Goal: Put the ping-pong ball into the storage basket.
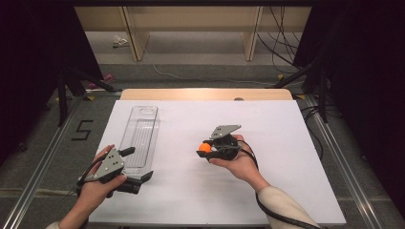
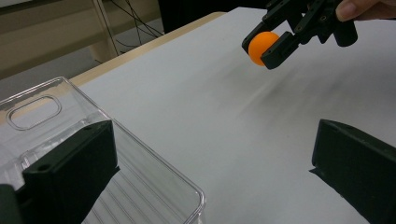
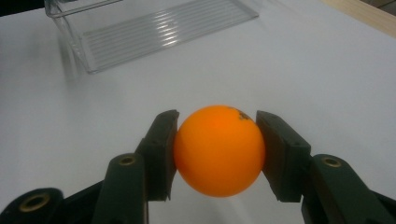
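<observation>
- Your right gripper's [image 3: 217, 154] fingers [image 3: 161, 154] cover both flanks of the orange ball [image 3: 218, 150].
- Beyond those fingers, the clear tray [image 3: 140, 28] runs off the picture's top edge.

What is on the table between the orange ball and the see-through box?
Nothing. In the high view, only bare white table lies between the orange ball, held in the right gripper, and the clear box.

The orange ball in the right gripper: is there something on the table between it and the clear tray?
Nothing visible stands between them. The right gripper holds the orange ball above bare white table, and the stretch toward the clear tray holds nothing. The left gripper, jaws open, sits at the tray's near end, beside that path.
</observation>
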A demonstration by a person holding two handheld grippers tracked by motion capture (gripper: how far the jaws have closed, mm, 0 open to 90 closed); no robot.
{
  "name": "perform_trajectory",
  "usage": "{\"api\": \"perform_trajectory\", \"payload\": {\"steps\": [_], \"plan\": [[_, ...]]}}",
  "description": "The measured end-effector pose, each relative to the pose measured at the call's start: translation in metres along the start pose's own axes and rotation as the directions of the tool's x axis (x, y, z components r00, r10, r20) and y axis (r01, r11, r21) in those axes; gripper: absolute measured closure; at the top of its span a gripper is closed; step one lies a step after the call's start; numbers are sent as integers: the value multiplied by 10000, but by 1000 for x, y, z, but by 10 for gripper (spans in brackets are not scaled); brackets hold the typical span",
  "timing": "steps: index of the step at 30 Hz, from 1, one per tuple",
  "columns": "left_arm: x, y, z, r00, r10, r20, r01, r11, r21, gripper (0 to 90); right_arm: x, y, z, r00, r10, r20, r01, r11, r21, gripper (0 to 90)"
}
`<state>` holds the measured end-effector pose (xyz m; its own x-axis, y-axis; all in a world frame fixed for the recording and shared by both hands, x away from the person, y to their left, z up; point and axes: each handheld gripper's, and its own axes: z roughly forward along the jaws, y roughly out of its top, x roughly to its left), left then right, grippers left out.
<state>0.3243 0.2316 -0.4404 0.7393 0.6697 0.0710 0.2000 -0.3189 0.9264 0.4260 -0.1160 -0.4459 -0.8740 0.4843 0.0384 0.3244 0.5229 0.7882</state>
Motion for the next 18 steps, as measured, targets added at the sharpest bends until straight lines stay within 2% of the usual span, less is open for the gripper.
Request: {"api": "perform_trajectory", "payload": {"steps": [18], "plan": [[0, 0, 0, 10000, 5, 13, -5, 10000, -9, 0, -2, 4, 6, 10000, 55, 33, -55, 10000, -63, 514]]}}
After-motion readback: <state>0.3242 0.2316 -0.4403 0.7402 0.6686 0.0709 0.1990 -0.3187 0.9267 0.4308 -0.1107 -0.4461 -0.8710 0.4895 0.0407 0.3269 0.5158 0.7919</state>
